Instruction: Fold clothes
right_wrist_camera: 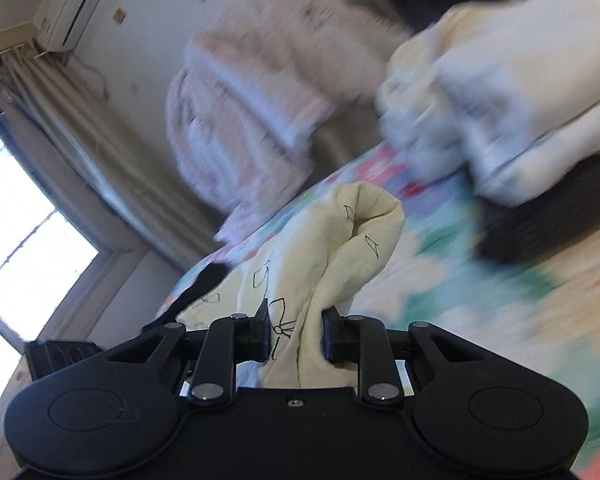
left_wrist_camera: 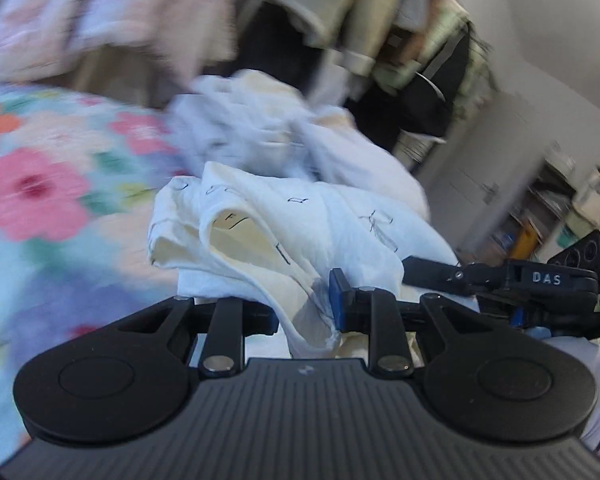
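Note:
A cream-white garment (left_wrist_camera: 268,224) printed with small black line drawings bunches up in front of my left gripper (left_wrist_camera: 305,305), whose jaws are shut on a fold of it. The same garment (right_wrist_camera: 332,248) rises in a gathered hump between the jaws of my right gripper (right_wrist_camera: 294,330), which is shut on it. In the left wrist view my right gripper (left_wrist_camera: 500,280) shows at the right edge, close beside the cloth. Both views are blurred by motion.
A bed cover (left_wrist_camera: 32,184) with large pink and orange flowers lies under the garment. A heap of pale clothes (left_wrist_camera: 260,120) sits further back, with a pink quilt (right_wrist_camera: 256,92) beyond. Curtains and a bright window (right_wrist_camera: 24,232) stand left; shelves (left_wrist_camera: 540,216) stand right.

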{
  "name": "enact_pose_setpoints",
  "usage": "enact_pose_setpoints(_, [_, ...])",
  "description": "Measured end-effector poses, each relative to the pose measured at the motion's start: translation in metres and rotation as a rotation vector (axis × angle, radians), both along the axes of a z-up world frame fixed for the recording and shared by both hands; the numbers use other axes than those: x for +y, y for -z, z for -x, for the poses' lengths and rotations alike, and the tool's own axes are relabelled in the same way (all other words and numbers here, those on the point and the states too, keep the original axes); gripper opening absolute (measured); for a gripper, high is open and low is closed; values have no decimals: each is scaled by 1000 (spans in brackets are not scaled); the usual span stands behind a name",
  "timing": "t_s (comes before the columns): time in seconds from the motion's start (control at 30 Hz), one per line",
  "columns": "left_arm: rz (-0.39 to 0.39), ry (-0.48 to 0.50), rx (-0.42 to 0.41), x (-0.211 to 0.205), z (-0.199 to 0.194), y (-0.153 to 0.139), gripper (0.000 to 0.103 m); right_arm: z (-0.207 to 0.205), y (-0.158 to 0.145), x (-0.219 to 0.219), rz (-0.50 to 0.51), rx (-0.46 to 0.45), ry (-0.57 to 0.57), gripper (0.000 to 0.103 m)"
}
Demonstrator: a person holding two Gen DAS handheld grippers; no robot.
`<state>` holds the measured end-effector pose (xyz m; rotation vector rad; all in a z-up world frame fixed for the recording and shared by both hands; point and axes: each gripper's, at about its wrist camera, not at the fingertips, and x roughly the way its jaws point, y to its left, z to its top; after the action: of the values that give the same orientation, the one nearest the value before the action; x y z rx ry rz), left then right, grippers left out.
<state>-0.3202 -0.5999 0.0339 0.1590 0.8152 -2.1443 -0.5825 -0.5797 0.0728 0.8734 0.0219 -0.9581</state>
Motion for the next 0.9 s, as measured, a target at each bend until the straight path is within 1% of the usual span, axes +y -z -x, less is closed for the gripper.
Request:
enact_pose_setpoints(0.07, [-12,69,-36,-14,43,-1,23,39,-2,4,4,29,43,27])
enact_pose_setpoints(0.17, [-59,152,-55,-35,101,3,23,98,3,6,-13,41,96,27])
enact_pose_setpoints(0.23, [-73,195,-96,-43,138,3,23,134,7,5,-23,56,122,27])
enact_pose_setpoints(0.3, [-61,224,-159,-46,173,0,23,167,11,4,-34,72,136,27])
enact_pose_setpoints(0.4, [14,291,-284,-46,225,-5,23,210,19,-5,-65,101,145,27])
enact_pose_setpoints(0.43, [9,307,-309,-49,239,-4,23,224,22,-8,-75,107,149,27])
enact_pose_setpoints(0.5, [-25,334,-328,-58,265,2,23,250,30,-13,-91,100,162,27])
enact_pose_setpoints(0.57, [-54,356,-352,-66,288,9,23,273,38,-17,-106,108,180,27])
enact_pose_setpoints(0.67, [-81,378,-420,-72,320,18,23,295,48,-23,-134,160,195,27])
enact_pose_setpoints(0.73, [-105,393,-438,-73,335,23,23,305,53,-24,-156,190,212,27])
enact_pose_setpoints(0.77, [-118,405,-440,-74,340,26,23,309,56,-24,-166,209,218,27])
enact_pose_setpoints(0.83, [-138,421,-446,-75,345,30,24,312,64,-27,-177,290,223,27])
enact_pose_setpoints(0.9, [-128,419,-455,-72,342,27,25,319,78,-35,-203,320,218,27])
